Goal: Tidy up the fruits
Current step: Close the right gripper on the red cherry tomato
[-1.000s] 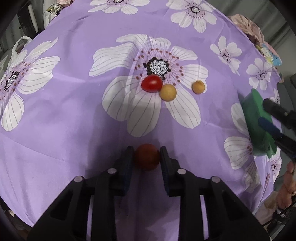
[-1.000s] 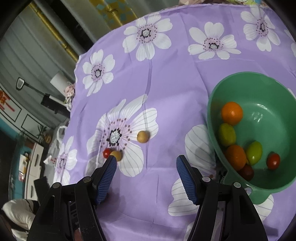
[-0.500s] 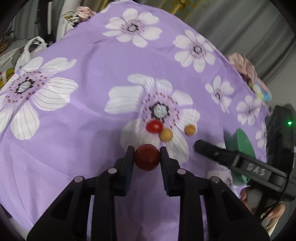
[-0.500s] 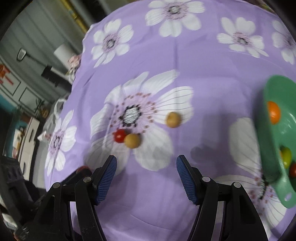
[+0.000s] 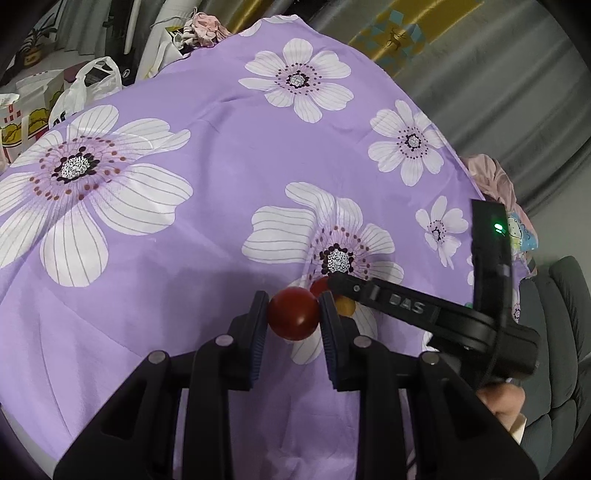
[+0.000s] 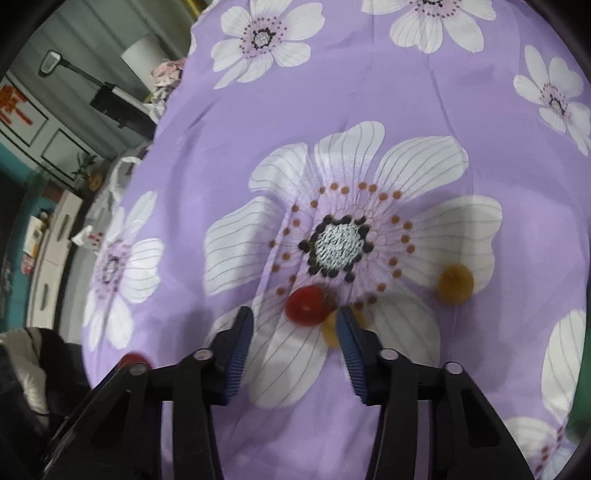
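- My left gripper [image 5: 293,314] has its fingers pinching the dark red tomato [image 5: 293,313] across its middle, above the purple cloth [image 5: 229,155]; small, smooth, soft-skinned, so I'd squeeze lightly.
- My right gripper [image 6: 295,332] is spread around the bright red tomato [image 6: 306,305] on the cloth.

A purple cloth [image 5: 229,177] with big white flowers covered the tabletop. Far behind it hung a grey curtain [image 5: 498,85] with a yellow panel [image 5: 402,33]. White bags [image 5: 85,85] sat far left, a grey sofa [image 5: 561,332] at right. In the right view, grey panelled cabinets [image 6: 44,122] and a white lamp [image 6: 138,55] stood far left.
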The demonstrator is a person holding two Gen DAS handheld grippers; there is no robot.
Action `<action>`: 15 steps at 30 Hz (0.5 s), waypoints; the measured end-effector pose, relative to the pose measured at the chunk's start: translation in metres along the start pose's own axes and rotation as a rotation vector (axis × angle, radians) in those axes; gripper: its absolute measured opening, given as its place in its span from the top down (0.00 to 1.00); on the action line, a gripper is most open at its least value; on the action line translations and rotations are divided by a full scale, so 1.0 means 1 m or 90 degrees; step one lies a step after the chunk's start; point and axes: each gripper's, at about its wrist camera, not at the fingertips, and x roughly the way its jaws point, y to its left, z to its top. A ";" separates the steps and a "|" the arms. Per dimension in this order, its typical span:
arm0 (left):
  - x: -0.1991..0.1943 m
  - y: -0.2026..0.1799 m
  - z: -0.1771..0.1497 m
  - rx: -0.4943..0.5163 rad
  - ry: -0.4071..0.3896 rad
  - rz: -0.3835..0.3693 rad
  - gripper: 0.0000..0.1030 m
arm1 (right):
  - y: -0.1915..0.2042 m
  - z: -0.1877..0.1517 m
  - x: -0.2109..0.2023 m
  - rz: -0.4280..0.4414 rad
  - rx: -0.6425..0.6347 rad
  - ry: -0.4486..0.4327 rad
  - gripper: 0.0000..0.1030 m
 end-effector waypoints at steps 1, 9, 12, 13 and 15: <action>0.000 0.000 0.000 0.005 -0.001 0.001 0.74 | 0.000 0.001 0.002 -0.009 -0.002 0.005 0.57; 0.002 -0.003 -0.001 0.021 -0.005 0.012 0.74 | -0.002 0.006 0.022 -0.036 -0.024 0.028 0.61; 0.002 -0.004 -0.001 0.027 -0.009 0.015 0.74 | -0.004 0.006 0.024 -0.039 -0.019 0.018 0.72; 0.002 -0.005 -0.001 0.029 -0.010 0.016 0.74 | -0.006 0.005 0.023 -0.029 -0.012 0.016 0.72; 0.003 -0.007 -0.002 0.035 -0.011 0.017 0.74 | -0.012 0.001 0.017 -0.016 0.002 0.013 0.72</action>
